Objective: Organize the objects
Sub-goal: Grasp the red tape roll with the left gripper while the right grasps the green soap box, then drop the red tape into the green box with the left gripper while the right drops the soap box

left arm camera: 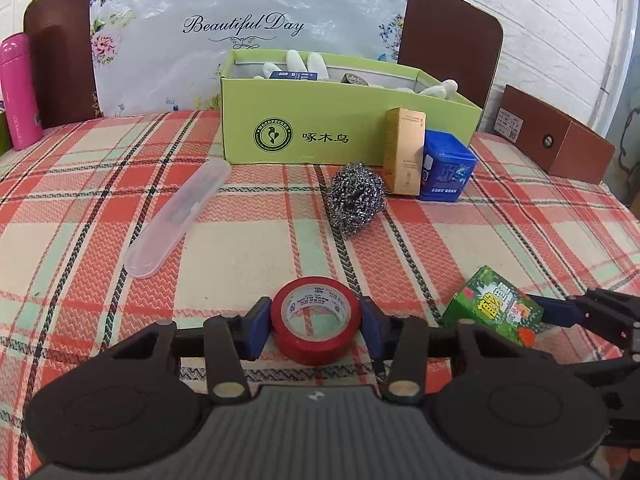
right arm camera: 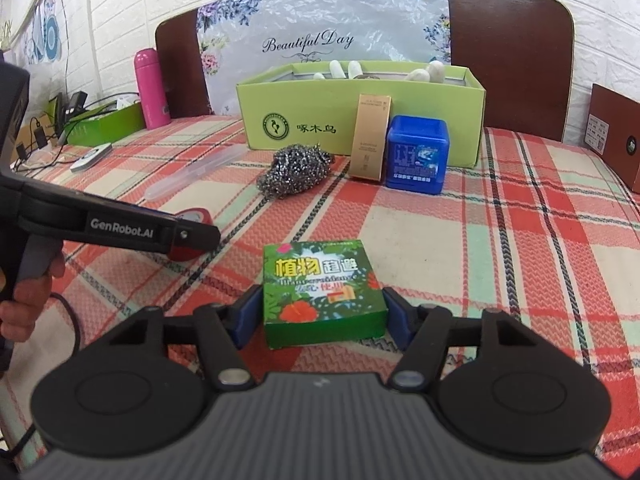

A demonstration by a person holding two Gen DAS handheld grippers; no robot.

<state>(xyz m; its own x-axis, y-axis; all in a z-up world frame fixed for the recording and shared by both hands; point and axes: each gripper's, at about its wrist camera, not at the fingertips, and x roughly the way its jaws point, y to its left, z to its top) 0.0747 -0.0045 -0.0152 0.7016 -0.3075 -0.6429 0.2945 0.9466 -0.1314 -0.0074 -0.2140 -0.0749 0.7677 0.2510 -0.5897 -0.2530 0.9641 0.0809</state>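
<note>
A plaid tablecloth (left arm camera: 248, 248) spreads under everything I see; at its far side stands the open green box (left arm camera: 320, 128), with a blue tub (left arm camera: 448, 170), a gold carton (left arm camera: 404, 152) and a steel scourer (left arm camera: 356, 198) just before it, and a clear plastic case (left arm camera: 176, 220) lying off to the left. Nearer, my right gripper (right arm camera: 324, 312) has its blue pads against both sides of the small green packet (right arm camera: 320, 292), which rests on the cloth; my left gripper (left arm camera: 316, 322) is closed likewise round the red tape roll (left arm camera: 316, 320), also down on the cloth, just left of the packet.
</note>
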